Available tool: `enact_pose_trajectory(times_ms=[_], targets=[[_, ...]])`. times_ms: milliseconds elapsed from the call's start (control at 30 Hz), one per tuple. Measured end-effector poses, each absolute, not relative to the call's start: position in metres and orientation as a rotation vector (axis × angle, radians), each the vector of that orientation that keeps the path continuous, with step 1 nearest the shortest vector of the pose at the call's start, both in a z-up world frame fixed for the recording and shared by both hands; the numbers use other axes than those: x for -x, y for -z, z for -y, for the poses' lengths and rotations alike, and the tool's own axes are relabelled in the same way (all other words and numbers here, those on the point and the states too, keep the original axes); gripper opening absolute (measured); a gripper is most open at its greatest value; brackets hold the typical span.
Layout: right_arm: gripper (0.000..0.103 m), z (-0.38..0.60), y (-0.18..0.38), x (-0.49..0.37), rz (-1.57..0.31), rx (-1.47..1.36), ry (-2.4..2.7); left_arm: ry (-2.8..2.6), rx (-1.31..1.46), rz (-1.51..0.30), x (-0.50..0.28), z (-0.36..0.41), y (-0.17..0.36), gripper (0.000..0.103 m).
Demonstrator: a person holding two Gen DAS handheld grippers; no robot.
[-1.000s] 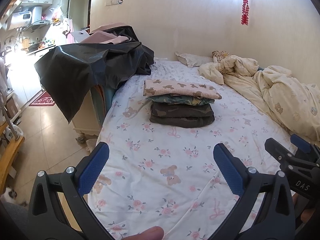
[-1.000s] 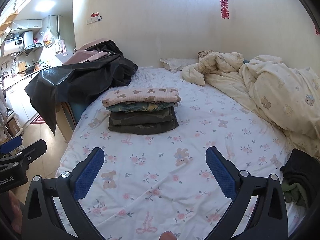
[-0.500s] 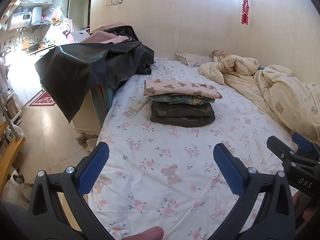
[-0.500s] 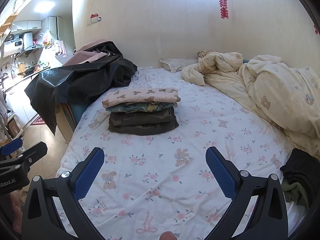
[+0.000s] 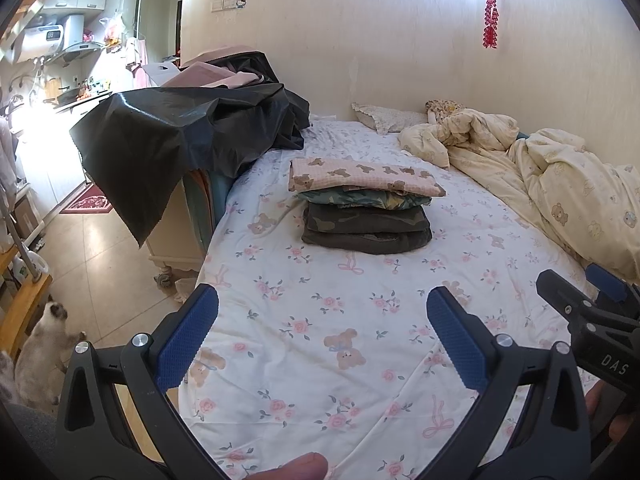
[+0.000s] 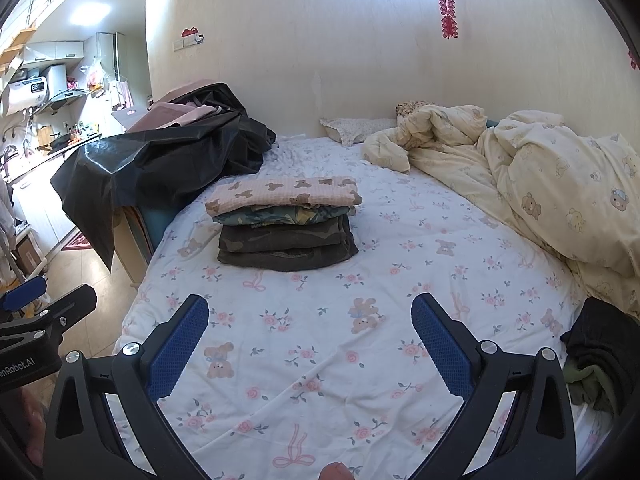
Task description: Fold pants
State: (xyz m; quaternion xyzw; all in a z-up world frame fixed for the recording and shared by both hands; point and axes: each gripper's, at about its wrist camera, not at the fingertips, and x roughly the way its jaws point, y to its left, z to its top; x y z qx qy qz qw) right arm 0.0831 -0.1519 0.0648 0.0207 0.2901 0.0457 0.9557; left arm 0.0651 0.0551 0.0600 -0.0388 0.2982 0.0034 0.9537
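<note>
A stack of folded pants [image 5: 364,204] lies on the flowered bed sheet [image 5: 320,320], pink bear-print pair on top, camouflage pairs below; it also shows in the right wrist view [image 6: 284,224]. A dark crumpled garment pile [image 6: 600,360] lies at the bed's right edge. My left gripper [image 5: 322,336] is open and empty above the near sheet. My right gripper [image 6: 310,342] is open and empty too, and shows at the right edge of the left wrist view [image 5: 592,312].
A rumpled cream duvet [image 6: 540,184] covers the bed's right side. Black plastic sheeting [image 5: 180,136] drapes over furniture at the left. A pillow [image 5: 384,118] lies by the wall. A cat [image 5: 40,344] stands on the floor at left.
Both grippers stay open and nearly still. The cat has walked further into view on the floor at the lower left.
</note>
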Motion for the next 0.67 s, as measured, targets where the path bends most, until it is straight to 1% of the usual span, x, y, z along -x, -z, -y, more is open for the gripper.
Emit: enact_pose_trajectory(times_ms=[667], targets=[[0.103, 0.151, -0.067, -0.082, -0.59, -0.052, -0.093, -0.001, 0.084, -0.611, -0.065, -0.066, -0.058, 0.103]])
